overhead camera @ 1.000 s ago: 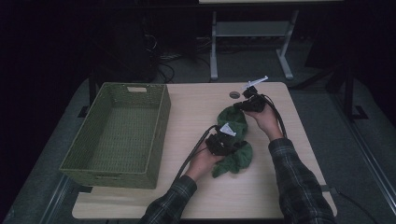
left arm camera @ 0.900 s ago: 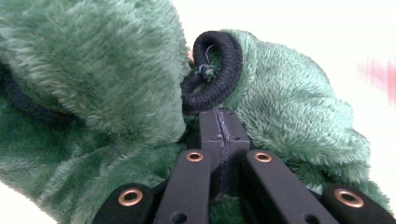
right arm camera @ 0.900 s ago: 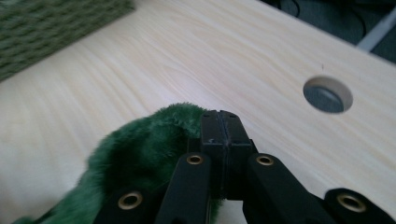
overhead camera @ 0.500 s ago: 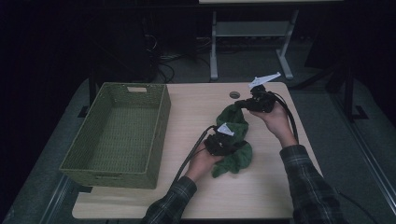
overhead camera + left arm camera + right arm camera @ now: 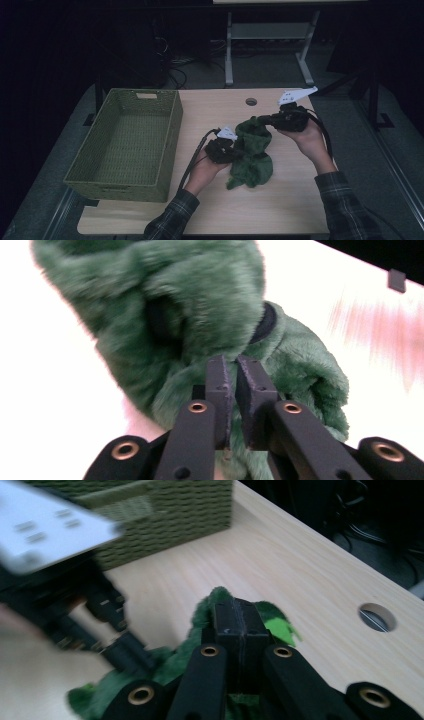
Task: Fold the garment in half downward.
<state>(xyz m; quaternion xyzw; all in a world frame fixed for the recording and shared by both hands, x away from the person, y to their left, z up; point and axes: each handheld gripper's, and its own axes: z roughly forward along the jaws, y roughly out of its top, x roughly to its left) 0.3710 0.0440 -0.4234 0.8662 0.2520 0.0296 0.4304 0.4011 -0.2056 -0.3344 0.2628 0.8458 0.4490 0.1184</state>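
A green plush cloth (image 5: 256, 152) lies bunched in the middle of the wooden table (image 5: 285, 200). My right gripper (image 5: 264, 120) is shut on its upper edge and holds that part lifted. In the right gripper view the pads (image 5: 235, 611) meet, with green cloth (image 5: 277, 624) around their tips. My left gripper (image 5: 239, 152) sits at the cloth's left side. In the left gripper view its jaws (image 5: 232, 365) have just been opening. A narrow gap shows between them with no cloth in it, and the cloth (image 5: 200, 305) bulges right behind the tips.
A green woven basket (image 5: 172, 125) stands on the table's left half, and its wall (image 5: 165, 515) appears far off in the right gripper view. A round cable hole (image 5: 251, 101) is at the table's back edge. Bare wood lies in front of the cloth.
My right gripper has moved right and up with the cloth's edge, stretching the cloth. My left hand has risen and shifted slightly left.
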